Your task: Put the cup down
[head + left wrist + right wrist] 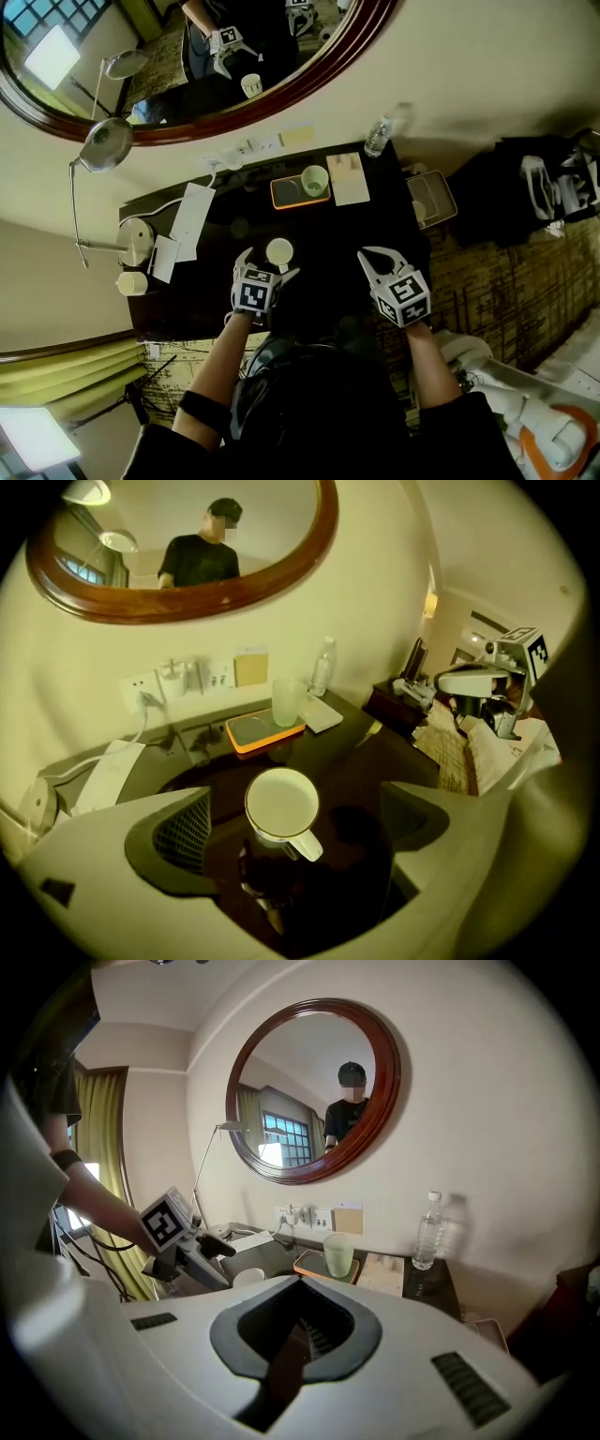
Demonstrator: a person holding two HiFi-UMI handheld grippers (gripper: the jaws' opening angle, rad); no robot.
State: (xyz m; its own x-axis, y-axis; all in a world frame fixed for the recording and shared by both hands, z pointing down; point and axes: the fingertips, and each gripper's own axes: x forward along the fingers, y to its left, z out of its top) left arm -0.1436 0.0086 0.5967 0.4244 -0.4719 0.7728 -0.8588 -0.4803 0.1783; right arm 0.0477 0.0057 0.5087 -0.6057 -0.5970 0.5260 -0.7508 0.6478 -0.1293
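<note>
White cup (281, 805) stands upright on the dark table (356, 761) between the spread jaws of the left gripper (269, 266), handle toward the gripper, pads clear of it. Beyond the cup: orange tray (253, 731) holding a green glass (286, 701). Right gripper (305, 1333) is pressed together, empty, to the right of the left one.

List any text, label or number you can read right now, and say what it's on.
No text can be read in any view.
Water bottle label: too small and blurred.
Card on the wall: nothing legible.
Papers on the desk: too small to read.
Marker cubes: square patterns only, no letters.
</note>
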